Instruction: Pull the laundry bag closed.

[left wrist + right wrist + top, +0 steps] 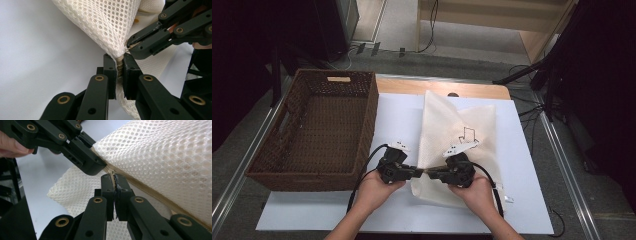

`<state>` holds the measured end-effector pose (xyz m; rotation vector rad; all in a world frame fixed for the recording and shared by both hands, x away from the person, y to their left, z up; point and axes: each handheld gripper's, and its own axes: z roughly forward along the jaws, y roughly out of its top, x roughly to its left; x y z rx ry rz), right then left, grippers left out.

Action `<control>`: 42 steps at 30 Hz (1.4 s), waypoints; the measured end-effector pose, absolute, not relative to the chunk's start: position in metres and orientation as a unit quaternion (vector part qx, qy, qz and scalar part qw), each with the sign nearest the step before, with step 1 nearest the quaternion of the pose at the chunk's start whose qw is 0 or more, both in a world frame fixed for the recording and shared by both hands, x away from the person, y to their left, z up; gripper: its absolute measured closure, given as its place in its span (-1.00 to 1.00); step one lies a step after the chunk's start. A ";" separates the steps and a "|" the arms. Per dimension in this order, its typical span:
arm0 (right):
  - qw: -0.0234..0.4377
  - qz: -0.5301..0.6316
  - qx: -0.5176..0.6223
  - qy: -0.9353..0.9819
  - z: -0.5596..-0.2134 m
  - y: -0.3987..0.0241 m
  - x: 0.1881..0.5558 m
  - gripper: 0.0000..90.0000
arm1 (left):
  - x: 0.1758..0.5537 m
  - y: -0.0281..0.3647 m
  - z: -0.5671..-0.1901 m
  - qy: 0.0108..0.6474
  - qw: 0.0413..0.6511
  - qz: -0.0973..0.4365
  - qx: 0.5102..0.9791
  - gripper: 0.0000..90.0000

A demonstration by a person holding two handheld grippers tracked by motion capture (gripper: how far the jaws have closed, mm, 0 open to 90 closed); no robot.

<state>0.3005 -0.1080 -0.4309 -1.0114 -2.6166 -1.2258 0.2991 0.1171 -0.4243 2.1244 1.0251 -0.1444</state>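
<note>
A cream mesh bag (pixel 457 125) lies on the white board, its near left corner lifted between both grippers. My left gripper (pixel 421 171) points right and is shut on that corner; in the left gripper view its jaws (pixel 120 66) pinch the bunched mesh (pixel 105 22) at the zipper's end. My right gripper (pixel 430 172) points left and meets it tip to tip. In the right gripper view it (pixel 114 183) is shut on a small pull at the tan zipper (pixel 150 192), just beneath the left gripper (pixel 100 167).
A dark brown wicker basket (pixel 312 135) stands at the left, its right wall close to my left hand. The white board (pixel 397 120) covers a wooden table. Cables and black stands lie on the floor beyond the far edge and at the right.
</note>
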 end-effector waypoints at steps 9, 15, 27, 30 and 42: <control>0.034 -0.392 -0.349 -0.850 -0.428 -0.123 0.304 0.96 | 0.301 0.124 -0.423 0.413 0.376 -0.040 0.828 0.86; 0.033 -0.392 -0.347 -0.852 -0.427 -0.124 0.303 0.96 | 0.300 0.124 -0.423 0.413 0.373 -0.034 0.830 0.86; 0.036 -0.388 -0.351 -0.851 -0.425 -0.131 0.302 0.96 | 0.300 0.124 -0.421 0.423 0.365 -0.023 0.829 0.86; 0.039 -0.386 -0.355 -0.851 -0.424 -0.133 0.303 0.96 | 0.300 0.124 -0.421 0.424 0.365 -0.021 0.829 0.86; 0.049 -0.388 -0.359 -0.847 -0.424 -0.139 0.303 0.96 | 0.301 0.124 -0.419 0.424 0.359 -0.016 0.831 0.84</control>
